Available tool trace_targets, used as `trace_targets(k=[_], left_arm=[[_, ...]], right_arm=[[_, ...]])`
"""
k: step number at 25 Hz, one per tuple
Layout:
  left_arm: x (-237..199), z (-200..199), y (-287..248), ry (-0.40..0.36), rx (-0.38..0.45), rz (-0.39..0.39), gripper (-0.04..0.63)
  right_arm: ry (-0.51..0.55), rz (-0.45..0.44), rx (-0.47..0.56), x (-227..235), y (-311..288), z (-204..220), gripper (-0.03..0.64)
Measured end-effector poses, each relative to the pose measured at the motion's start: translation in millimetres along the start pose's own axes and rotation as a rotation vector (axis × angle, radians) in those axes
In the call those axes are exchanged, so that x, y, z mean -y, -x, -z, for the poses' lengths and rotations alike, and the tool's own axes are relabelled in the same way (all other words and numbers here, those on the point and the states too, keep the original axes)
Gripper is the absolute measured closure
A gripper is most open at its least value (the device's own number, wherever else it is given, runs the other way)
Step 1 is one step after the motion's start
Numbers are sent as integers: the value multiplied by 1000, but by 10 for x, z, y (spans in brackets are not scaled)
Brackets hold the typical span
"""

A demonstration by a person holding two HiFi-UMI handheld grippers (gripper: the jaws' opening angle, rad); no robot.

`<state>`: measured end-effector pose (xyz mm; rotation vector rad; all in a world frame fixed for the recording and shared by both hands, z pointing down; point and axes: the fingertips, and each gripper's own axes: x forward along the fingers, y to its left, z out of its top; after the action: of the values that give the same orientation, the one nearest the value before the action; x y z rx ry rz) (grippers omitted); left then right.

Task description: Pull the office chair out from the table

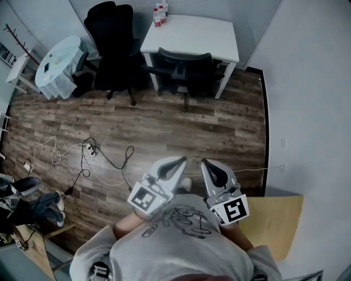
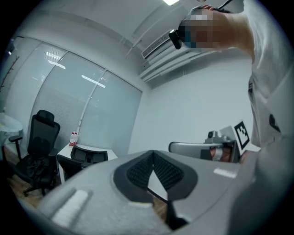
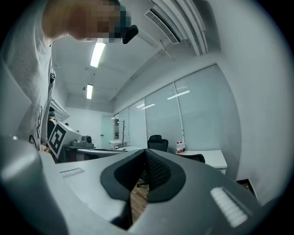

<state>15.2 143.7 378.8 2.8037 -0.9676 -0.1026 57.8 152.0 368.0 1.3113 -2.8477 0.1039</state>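
Observation:
A black office chair [image 1: 184, 70] is tucked under the near side of the white table [image 1: 192, 34] at the far end of the room, also seen as the office chair [image 2: 85, 158] in the left gripper view. My left gripper [image 1: 182, 161] and right gripper [image 1: 205, 163] are held close to my body, far from the chair, both shut with nothing between the jaws. In the left gripper view the left gripper [image 2: 153, 153] points level toward the table [image 2: 94, 150]. In the right gripper view the right gripper [image 3: 146, 151] points toward the table [image 3: 209, 157].
A second, taller black chair [image 1: 112, 44] stands left of the table. Bottles [image 1: 160, 13] stand on the table's far corner. A round white table [image 1: 57, 63] is at the far left. Cables [image 1: 90, 156] lie on the wood floor. A wooden piece [image 1: 277, 222] sits at my right.

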Motion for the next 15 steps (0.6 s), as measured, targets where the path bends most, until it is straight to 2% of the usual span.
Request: trace_targets(k=[15], left_arm=[[85, 169, -454, 41, -17, -3, 594]], right_arm=[[-10, -19, -25, 453, 59, 132, 611]])
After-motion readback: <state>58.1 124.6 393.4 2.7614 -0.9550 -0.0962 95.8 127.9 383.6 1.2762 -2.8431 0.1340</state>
